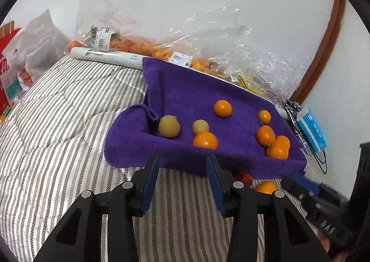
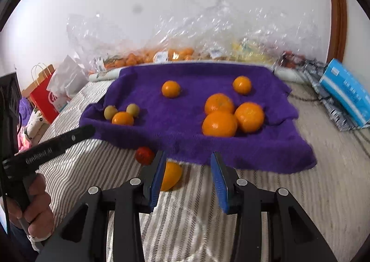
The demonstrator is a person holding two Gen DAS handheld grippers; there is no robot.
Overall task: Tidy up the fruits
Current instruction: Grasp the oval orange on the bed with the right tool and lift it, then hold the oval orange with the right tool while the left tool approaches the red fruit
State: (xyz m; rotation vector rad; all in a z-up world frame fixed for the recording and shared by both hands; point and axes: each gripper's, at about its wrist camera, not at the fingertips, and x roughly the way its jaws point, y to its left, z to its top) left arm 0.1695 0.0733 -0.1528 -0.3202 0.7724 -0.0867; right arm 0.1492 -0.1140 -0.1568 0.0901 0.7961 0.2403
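left claw (image 1: pixel 182 160): jaws apart, nothing in between, hanging just off the near edge of the towel (image 1: pixel 196 91)
right claw (image 2: pixel 188 158): same deal, gap is empty, pads not on anything, also sitting at the towel's near edge
hand (image 2: pixel 34 202): shows up in the right wrist view, wrapped round the left claw's handle
towel: purple, spread on a striped bed (image 1: pixel 57 111), back edge bunched up
oranges on towel: three clumped together (image 2: pixel 219 123), two smaller ones further back (image 2: pixel 171 88), and one more (image 2: pixel 122 118) over on the left
green fruits (image 2: pixel 110 111): two yellowish-green ones, right behind that left orange, pretty much touching it
off the towel: one orange (image 2: pixel 172 175) on the bed, partly behind the right claw's left finger, plus a red fruit (image 2: pixel 144 155) just beside it at the towel edge
bags (image 1: pixel 129 44): clear plastic, full of oranges, against the wall behind the towel
blue box (image 2: pixel 346 93): on the bed, off to the right
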